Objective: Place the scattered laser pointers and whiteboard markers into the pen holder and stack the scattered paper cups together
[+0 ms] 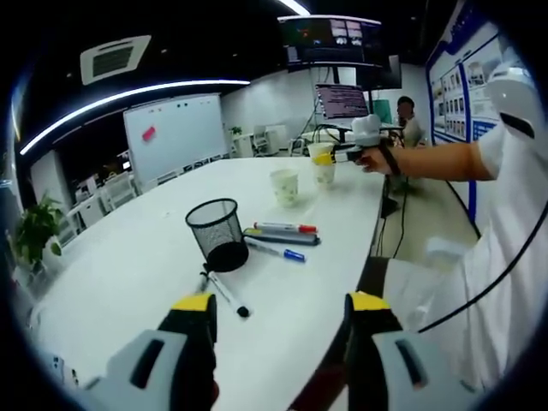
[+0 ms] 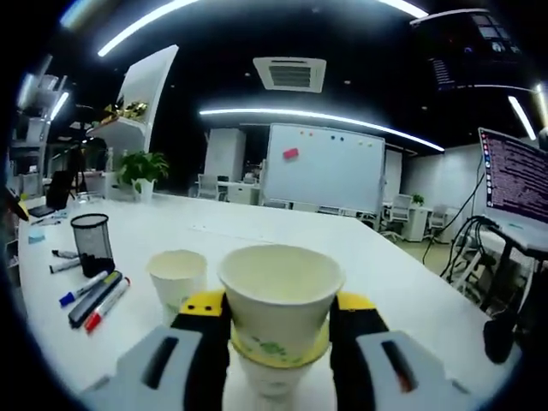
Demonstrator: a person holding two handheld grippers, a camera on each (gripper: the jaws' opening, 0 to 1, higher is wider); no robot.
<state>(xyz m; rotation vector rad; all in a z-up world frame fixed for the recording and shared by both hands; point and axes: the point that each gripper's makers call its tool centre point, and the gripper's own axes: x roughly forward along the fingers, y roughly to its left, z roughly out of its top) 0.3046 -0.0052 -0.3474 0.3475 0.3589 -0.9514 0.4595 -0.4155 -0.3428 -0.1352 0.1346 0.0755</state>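
My left gripper (image 1: 282, 308) is open above the near edge of the white table (image 1: 128, 265), nothing between its jaws. A black mesh pen holder (image 1: 216, 233) stands ahead of it, with a black-capped marker (image 1: 226, 296) lying at its foot. To the right of the holder lie a red-capped marker (image 1: 285, 228), a dark pointer (image 1: 282, 239) and a blue-capped marker (image 1: 276, 251). My right gripper (image 2: 278, 304) is shut on a paper cup (image 2: 280, 287) that sits in the mouth of a second cup (image 2: 274, 355). A third cup (image 2: 177, 276) stands just left of them.
A person's arm (image 1: 437, 161) in a white sleeve reaches from the right to the right gripper (image 1: 327, 157) at the far table end. In the right gripper view the pen holder (image 2: 92, 242) and the markers (image 2: 96, 300) lie at the left. Whiteboard (image 1: 175, 133) and chairs stand behind.
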